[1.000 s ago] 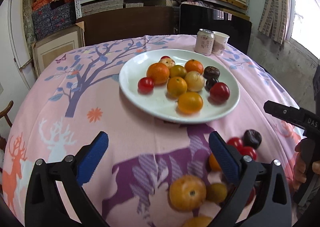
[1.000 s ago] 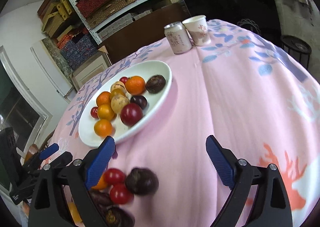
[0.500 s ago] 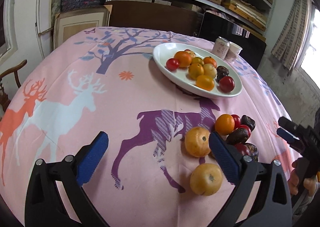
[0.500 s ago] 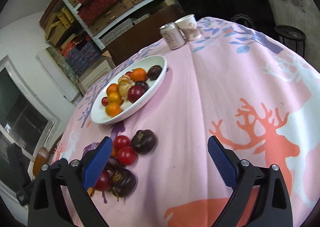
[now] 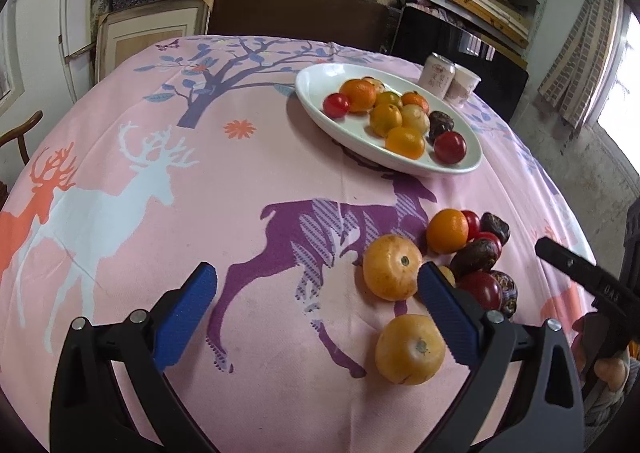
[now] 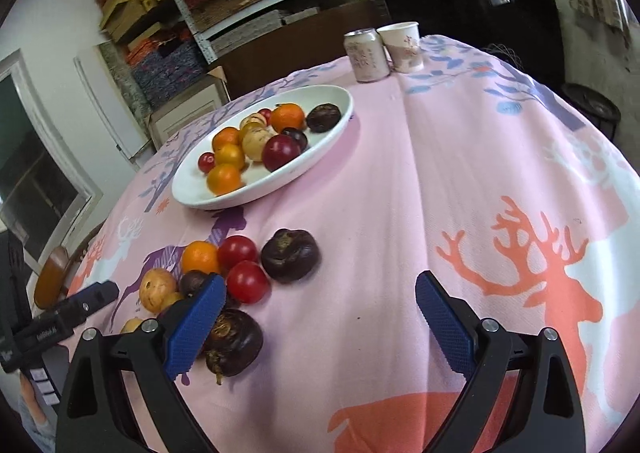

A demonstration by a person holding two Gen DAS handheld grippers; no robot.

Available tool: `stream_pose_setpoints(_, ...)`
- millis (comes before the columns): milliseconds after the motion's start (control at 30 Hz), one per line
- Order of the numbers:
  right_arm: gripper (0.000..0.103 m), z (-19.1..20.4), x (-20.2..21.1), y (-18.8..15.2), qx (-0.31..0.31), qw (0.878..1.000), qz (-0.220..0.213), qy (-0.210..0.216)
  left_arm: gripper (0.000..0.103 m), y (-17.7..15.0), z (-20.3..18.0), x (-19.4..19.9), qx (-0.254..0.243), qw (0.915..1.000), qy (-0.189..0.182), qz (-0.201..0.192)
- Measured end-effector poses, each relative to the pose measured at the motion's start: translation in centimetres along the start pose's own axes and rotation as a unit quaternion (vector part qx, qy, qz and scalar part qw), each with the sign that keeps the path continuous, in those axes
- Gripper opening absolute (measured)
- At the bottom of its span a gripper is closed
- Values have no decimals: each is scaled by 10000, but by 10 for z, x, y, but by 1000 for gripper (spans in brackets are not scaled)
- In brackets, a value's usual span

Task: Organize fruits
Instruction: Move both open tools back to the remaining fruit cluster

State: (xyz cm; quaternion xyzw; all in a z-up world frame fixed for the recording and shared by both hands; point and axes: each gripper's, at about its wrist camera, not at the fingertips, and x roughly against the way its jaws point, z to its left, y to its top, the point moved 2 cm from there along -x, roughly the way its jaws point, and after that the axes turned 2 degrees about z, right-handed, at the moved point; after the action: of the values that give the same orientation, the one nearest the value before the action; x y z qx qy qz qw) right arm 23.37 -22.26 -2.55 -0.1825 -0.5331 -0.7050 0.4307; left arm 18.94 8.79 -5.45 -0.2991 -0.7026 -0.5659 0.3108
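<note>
Evidently a fresh pick is being lined up: both tools are hovering over the table [image 5: 248, 173] with their blue pads spread wide and nothing between them. The left tool [image 5: 316, 309] is hanging released above the purple deer print, with a yellow-orange fruit [image 5: 392, 267] sitting just inside its right pad and a second one [image 5: 410, 349] lying lower beside that same pad. The right tool [image 6: 316, 317] is likewise gaping, its left pad overlapping the edge of the loose pile.

That pile is waiting near the table's front edge: a small orange [image 6: 200, 256], two red fruits [image 6: 237, 251] [image 6: 247, 281] touching each other, and dark purple fruits, one [image 6: 290, 255] just beside the reds and another [image 6: 232, 341] lying nearer the right tool. Well beyond them the white plate [image 6: 320, 161] is already holding about ten fruits, with bare space along its near rim. A can [image 6: 366, 55] and a paper cup [image 6: 404, 45] are standing behind it.

Judging by this, roughly half the fruit is sorted. Next, one tool is needing to centre on a single fruit, probably the nearer yellow-orange one for the left, then drop and close gently. Round fruits are likely rolling off if nudged, and neighbours are crowding the pile, so picking from its outer edge seems wisest.
</note>
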Motion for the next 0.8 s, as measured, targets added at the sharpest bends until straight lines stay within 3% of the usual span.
stream_pose_setpoints(200,97,4,-1,-3,127,9999,74,-63,99,-1,-26,-9,-701,9973,229,14)
stream_pose_setpoints(333,97,3,-2,-2,58,9999,77,-60,99,2,-40,-24,-1176,9909,657,55)
stream_pose_setpoints(433,97,2,-1,-2,37,10000,81,-44,99,3,-42,-33,-1284,9896,633,170)
stream_pose_setpoints(533,97,2,0,-1,24,10000,74,-36,99,7,-34,-31,-1155,9915,570,192)
stream_pose_setpoints(600,97,0,1,-1,-6,10000,54,-29,99,10,-21,-21,-916,9938,624,7)
stream_pose_setpoints(700,97,-2,2,0,-43,10000,14,-10,99,15,12,-8,-250,9959,847,-192)
stream_pose_setpoints(800,97,-3,4,1,-62,10000,-37,2,99,15,34,-6,380,9982,449,-95)
